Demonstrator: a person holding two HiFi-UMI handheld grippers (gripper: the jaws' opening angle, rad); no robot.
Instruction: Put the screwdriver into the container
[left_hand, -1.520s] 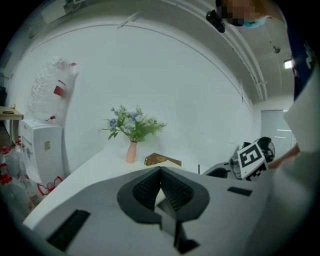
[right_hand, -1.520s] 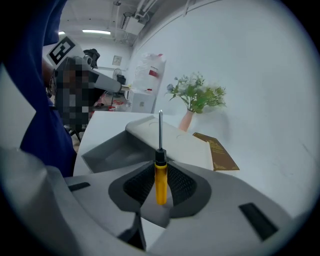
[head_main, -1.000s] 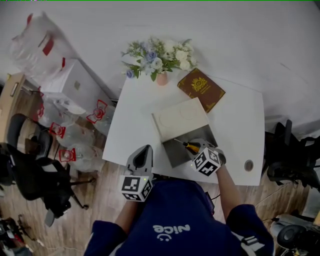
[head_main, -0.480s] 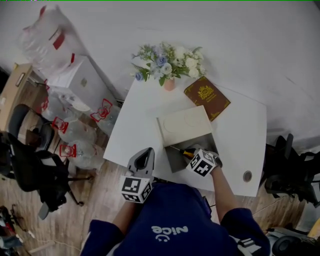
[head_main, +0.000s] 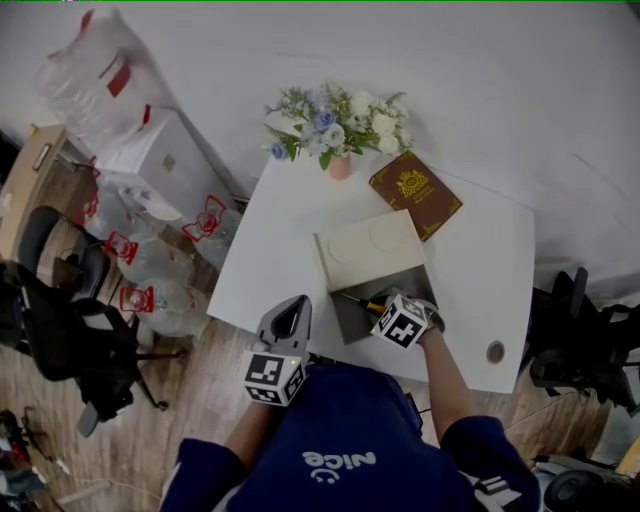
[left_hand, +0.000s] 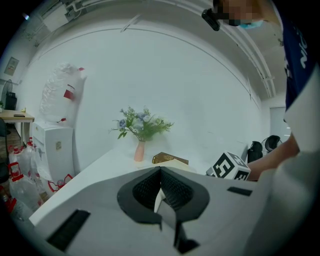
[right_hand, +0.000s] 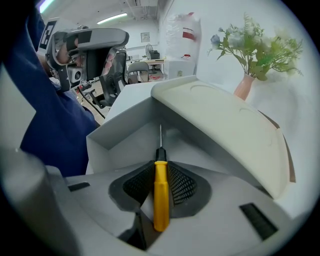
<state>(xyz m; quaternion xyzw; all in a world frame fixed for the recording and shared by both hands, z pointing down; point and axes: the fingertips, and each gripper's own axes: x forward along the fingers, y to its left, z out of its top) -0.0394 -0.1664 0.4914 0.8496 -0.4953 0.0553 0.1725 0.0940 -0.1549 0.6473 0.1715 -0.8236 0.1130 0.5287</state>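
A: Where was the screwdriver (right_hand: 161, 192)?

B: In the right tool (right_hand: 161, 167). Its jaws were pressed on the yellow handle from both sides, and the thin metal shaft pointed into the open box (right_hand: 112, 142). Only the right gripper view showed that grip plainly.

A: And the head view?

B: There the tool's marker cube (head_main: 402, 322) covered most of the handle. But it showed the box standing at the near edge of the table (head_main: 270, 250), its lid (head_main: 368, 243) tilted open on the far side. A brown book (head_main: 415, 192) and a vase of flowers (head_main: 338, 130) stood farther off.

A: The left tool (left_hand: 161, 180)?

B: Its own view showed the jaws together with nothing between them. The head view placed it at the table's near left edge, apart from the box.
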